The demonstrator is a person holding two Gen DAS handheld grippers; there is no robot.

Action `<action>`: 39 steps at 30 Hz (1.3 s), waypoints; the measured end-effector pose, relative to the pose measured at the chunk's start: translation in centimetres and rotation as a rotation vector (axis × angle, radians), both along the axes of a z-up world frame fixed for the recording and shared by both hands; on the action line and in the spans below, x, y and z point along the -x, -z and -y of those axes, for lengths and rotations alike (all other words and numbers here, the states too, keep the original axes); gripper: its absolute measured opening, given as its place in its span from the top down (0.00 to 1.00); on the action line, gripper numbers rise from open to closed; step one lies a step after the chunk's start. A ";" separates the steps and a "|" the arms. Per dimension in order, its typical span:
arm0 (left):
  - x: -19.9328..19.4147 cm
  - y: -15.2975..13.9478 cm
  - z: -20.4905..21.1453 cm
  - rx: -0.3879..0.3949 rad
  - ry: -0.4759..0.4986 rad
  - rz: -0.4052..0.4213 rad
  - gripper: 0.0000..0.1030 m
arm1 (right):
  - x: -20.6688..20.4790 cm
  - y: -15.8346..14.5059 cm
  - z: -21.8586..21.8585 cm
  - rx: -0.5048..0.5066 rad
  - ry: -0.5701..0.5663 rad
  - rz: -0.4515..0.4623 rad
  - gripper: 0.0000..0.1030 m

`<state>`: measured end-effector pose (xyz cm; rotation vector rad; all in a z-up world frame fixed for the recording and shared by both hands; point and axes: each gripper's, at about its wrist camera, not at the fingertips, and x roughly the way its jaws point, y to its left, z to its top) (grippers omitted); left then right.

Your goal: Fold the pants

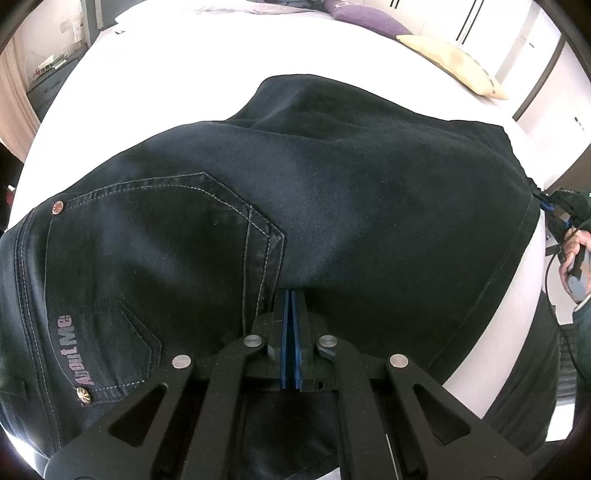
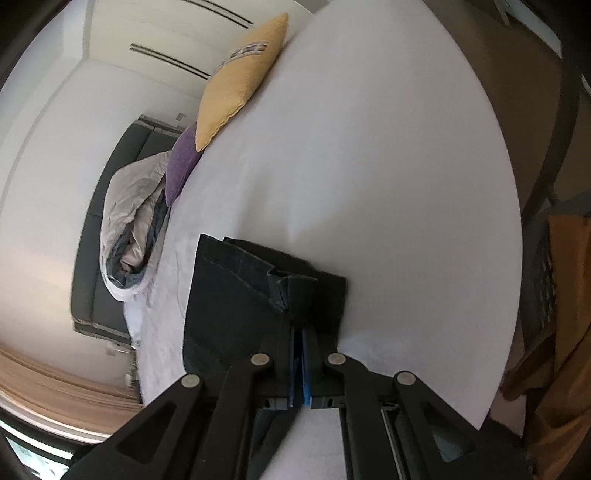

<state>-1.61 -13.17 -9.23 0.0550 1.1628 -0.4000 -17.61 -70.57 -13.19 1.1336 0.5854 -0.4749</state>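
Dark denim pants [image 1: 314, 206] lie across a white bed [image 1: 166, 81], back pocket and "About Me" label at the left. My left gripper [image 1: 291, 295] is shut on the near edge of the pants beside the pocket. My right gripper [image 2: 300, 325] is shut on the hem end of the pants [image 2: 236, 295], its blue pads pressed on the cloth. In the left wrist view the right gripper [image 1: 546, 205] shows at the far right, pinching the pants' corner.
A yellow cushion [image 1: 454, 62] and a purple cushion [image 1: 369, 20] lie at the bed's far side. A bundled grey duvet [image 2: 133, 229] sits by the dark headboard [image 2: 96, 236]. White wardrobes [image 1: 491, 29] stand behind. The bed edge [image 2: 513, 258] is to the right.
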 end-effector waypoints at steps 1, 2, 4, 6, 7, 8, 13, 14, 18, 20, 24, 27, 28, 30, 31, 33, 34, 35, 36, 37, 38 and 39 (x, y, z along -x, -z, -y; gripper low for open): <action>-0.1 0.0 0.0 -0.002 0.000 -0.001 0.99 | -0.1 -0.1 0.0 0.004 0.001 -0.002 0.96; -0.1 -0.1 0.1 -0.004 -0.002 0.000 0.99 | -0.1 -0.1 0.1 0.000 0.004 -0.001 0.96; -0.1 -0.2 0.1 -0.007 -0.004 -0.001 0.99 | -0.1 -0.3 0.2 -0.001 0.010 0.003 0.96; -0.1 -0.2 0.2 -0.012 -0.004 0.001 0.99 | -0.2 -0.6 0.1 0.011 0.011 -0.004 0.96; 0.0 -0.3 0.1 -0.013 -0.003 0.002 0.99 | -0.1 -0.8 0.1 0.010 0.013 -0.004 0.96; 0.0 -0.4 0.2 -0.015 -0.003 0.004 0.99 | -0.1 -0.8 0.0 0.010 0.012 -0.008 0.96; 0.2 -0.8 0.3 -0.012 0.004 0.006 0.98 | 0.3 -1.0 0.1 0.014 0.015 -0.015 0.96; 0.1 -0.8 0.3 -0.008 0.006 0.007 0.98 | 0.4 -1.0 0.2 0.013 0.017 -0.014 0.96; 0.0 -0.8 0.0 -0.004 0.008 0.009 0.98 | 0.4 -0.7 0.4 0.013 0.015 -0.022 0.97; -0.1 -0.9 -0.3 -0.003 0.012 0.008 0.98 | 0.3 -0.5 0.5 0.020 0.013 -0.027 0.97; -0.1 -1.2 -0.7 -0.001 0.020 0.012 0.98 | 0.3 -0.3 0.7 0.024 0.015 -0.029 0.97; -0.1 -1.1 -0.7 0.004 0.019 0.020 0.98 | 0.2 0.1 0.7 0.037 -0.002 -0.043 0.99; -0.1 -1.1 -0.8 0.004 0.021 0.025 0.98 | 0.0 0.5 0.7 0.039 -0.024 -0.046 0.99; 0.2 -0.8 -1.0 0.010 0.027 0.039 0.98 | 0.5 0.6 1.1 0.018 -0.045 -0.011 0.96; 0.3 -0.6 -1.3 0.023 0.024 0.042 0.98 | 1.1 0.4 1.5 -0.019 -0.050 0.012 0.92; 0.2 -0.4 -2.0 0.061 0.007 0.037 0.98 | 2.3 -0.6 2.4 -0.029 -0.003 -0.010 0.75; 0.4 -0.3 -2.1 0.068 0.004 0.037 0.98 | 3.4 -1.9 2.8 0.024 0.068 -0.075 0.58; 0.5 -0.2 -2.2 0.073 0.001 0.039 0.98 | 4.4 -3.2 3.0 0.075 0.130 -0.099 0.56; 0.6 -0.1 -2.2 0.073 0.000 0.042 0.98 | 4.7 -4.1 3.1 0.093 0.143 -0.071 0.56; 0.7 -0.1 -2.3 0.069 -0.001 0.047 0.98 | 4.6 -5.3 3.1 0.100 0.125 -0.026 0.56; 0.9 -0.1 -2.0 0.063 -0.001 0.051 0.98 | 4.0 -6.1 2.8 0.112 0.090 0.004 0.56; 1.0 -0.1 -2.0 0.058 -0.001 0.054 0.98 | 2.7 -7.3 2.0 0.135 0.027 0.037 0.56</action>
